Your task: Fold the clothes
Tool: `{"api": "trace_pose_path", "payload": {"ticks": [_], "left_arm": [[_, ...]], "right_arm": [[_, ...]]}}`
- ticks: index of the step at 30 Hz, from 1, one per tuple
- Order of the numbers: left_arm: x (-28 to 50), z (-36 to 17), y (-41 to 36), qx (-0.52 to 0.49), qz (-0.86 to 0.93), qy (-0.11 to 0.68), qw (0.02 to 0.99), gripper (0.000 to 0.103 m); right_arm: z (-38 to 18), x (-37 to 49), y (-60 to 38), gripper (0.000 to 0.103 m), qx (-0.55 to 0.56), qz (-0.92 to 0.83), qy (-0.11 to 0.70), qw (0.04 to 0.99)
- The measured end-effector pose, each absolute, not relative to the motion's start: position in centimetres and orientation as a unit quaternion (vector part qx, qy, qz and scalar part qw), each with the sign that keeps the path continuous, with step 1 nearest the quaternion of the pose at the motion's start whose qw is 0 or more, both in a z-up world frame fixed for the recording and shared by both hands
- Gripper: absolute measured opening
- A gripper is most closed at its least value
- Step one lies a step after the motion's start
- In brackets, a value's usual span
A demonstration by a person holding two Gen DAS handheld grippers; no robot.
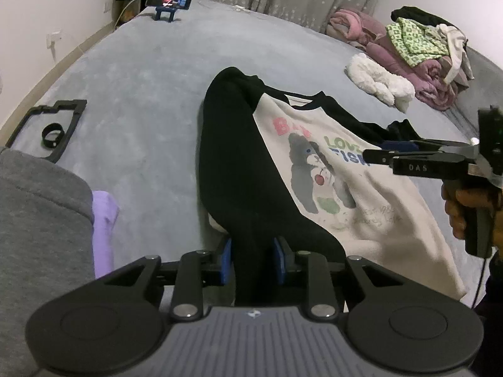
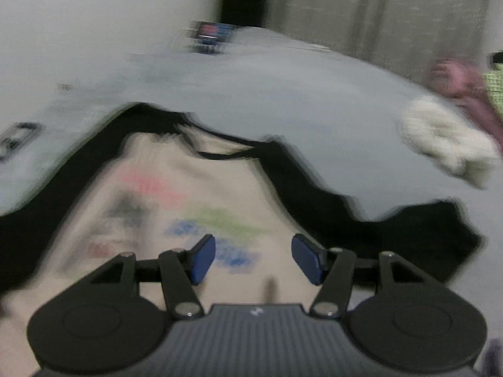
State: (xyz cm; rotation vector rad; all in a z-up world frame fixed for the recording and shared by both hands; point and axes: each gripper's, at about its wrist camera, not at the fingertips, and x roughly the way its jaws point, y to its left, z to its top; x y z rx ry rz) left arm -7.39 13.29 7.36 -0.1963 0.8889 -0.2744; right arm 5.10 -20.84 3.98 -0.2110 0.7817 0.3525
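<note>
A cream shirt [image 1: 361,213] with black sleeves and a bear print lies on the grey bed [image 1: 141,94]. Its left black sleeve [image 1: 232,157] is folded in along the shirt's side and runs back between the blue pads of my left gripper [image 1: 253,260]. The pads sit against both sides of the sleeve, which is pinched narrow there. My right gripper [image 2: 253,259] hovers open over the printed chest [image 2: 176,169], nothing between its pads. In the left wrist view that right gripper [image 1: 377,157] reaches in from the right, held by a hand [image 1: 459,210]. The right wrist view is motion-blurred.
A pile of pink, green and dark clothes [image 1: 418,47] and a white fluffy item [image 1: 377,81] lie at the bed's far right. A phone on a stand [image 1: 169,0] is at the far edge. Grey [image 1: 41,220] and purple [image 1: 103,220] garments and a black frame [image 1: 47,128] lie at the left.
</note>
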Motion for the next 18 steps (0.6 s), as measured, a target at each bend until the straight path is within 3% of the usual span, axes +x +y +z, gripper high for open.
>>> {"api": "trace_pose_path", "payload": {"ticks": [1, 7, 18], "left_arm": [[-7.5, 7.4, 13.2, -0.089, -0.131, 0.425, 0.891, 0.007], [-7.9, 8.7, 13.7, -0.086, -0.135, 0.405, 0.900, 0.007], [-8.1, 8.3, 14.1, -0.088, -0.136, 0.425, 0.890, 0.009]], "right_arm": [[4.0, 4.7, -20.2, 0.057, -0.099, 0.181, 0.378, 0.903], [3.7, 1.3, -15.9, 0.056, -0.052, 0.293, 0.381, 0.876], [0.6, -2.0, -10.5, 0.053, -0.094, 0.379, 0.386, 0.836]]}}
